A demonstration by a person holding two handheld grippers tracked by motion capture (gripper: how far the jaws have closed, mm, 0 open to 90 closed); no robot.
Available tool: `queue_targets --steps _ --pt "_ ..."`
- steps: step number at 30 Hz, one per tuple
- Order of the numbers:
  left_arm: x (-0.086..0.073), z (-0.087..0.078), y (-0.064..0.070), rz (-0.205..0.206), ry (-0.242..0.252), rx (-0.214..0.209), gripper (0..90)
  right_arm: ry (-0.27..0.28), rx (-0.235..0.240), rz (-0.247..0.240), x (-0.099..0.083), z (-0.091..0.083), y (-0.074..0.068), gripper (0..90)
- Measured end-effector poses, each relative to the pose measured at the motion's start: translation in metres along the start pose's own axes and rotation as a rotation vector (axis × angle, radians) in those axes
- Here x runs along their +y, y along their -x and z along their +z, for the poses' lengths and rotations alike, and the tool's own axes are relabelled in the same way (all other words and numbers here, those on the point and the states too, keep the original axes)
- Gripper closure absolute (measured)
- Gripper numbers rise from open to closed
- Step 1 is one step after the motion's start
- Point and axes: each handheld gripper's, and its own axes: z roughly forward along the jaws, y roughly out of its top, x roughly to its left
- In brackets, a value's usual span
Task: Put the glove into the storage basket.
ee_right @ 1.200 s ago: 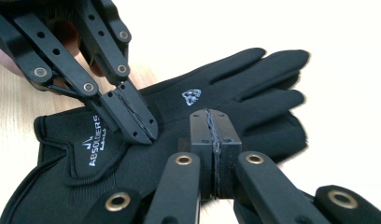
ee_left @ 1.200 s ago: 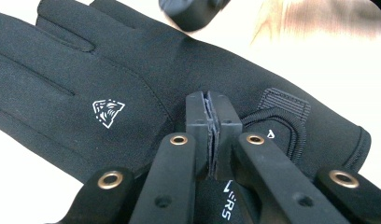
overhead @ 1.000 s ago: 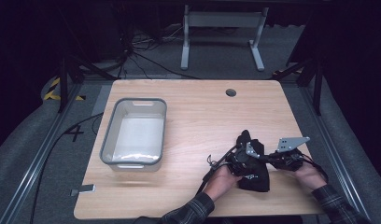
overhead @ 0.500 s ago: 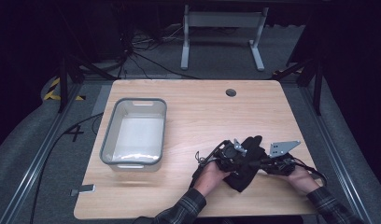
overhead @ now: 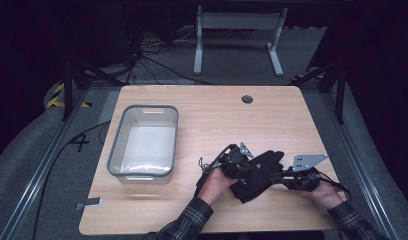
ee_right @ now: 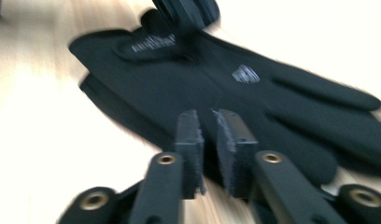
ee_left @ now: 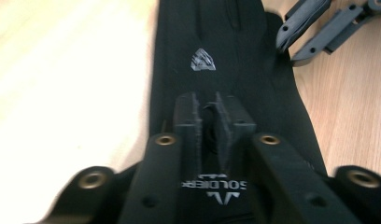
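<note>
High view first: a person's two hands come in from the near edge of the wooden bench point(overhead: 202, 105), each holding a claw, and both meet over a black glove point(overhead: 258, 175) that lies flat toward the near right part of the bench. The left claw point(overhead: 240, 167) sits at the glove's left side, near the cuff, and the right claw point(overhead: 280, 176) comes at it from the right, with its grey three-cornered plate point(overhead: 308, 161) standing up above the hand. A grey bin point(overhead: 143, 141) with a pale inside sits well apart to the left, and a small round hole point(overhead: 247, 99) shows near the far edge of the bench.

Left gripper view looks straight along the glove point(ee_left: 226, 70), cuff nearest and fingers away. The left claw point(ee_left: 208, 122) has its jaws nearly closed, with a fold of the black cloth pinched between them just above the white lettering on the cuff. A small white emblem point(ee_left: 203, 60) sits farther up the back of the glove, and the other claw's grey jaws lie on the wood at the upper right, close by the glove's edge.

Right gripper view shows the right claw point(ee_right: 208, 140) over the glove's point(ee_right: 216, 88) near edge, jaws a narrow gap apart. I cannot tell whether any cloth is caught between them; the picture is blurred.
</note>
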Motion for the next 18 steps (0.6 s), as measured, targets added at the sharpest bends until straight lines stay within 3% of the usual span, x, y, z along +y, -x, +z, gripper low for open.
queue_targets --steps 4,5,6,8,13,18 --pt "0.003 -0.002 -0.008 0.008 0.01 -0.005 59.5 -0.023 -0.066 0.022 -0.015 -0.013 0.002 56.0" --pt "0.003 -0.002 -0.008 0.008 0.01 -0.005 53.9 -0.023 -0.066 0.022 -0.015 -0.013 0.002 56.0" --pt "0.004 0.001 -0.013 -0.005 0.011 -0.033 53.9 -0.035 -0.09 0.035 -0.02 -0.016 0.003 50.5" --pt "0.004 0.007 -0.015 -0.012 0.001 -0.05 41.2 -0.045 -0.111 0.076 -0.03 -0.022 0.008 41.1" --pt "0.008 0.021 -0.014 0.007 -0.027 -0.084 24.9 -0.068 -0.141 0.101 -0.044 -0.024 0.013 30.5" --pt "0.012 0.032 -0.01 0.02 -0.032 -0.094 16.0 -0.067 -0.17 0.101 -0.047 -0.025 0.017 25.7"
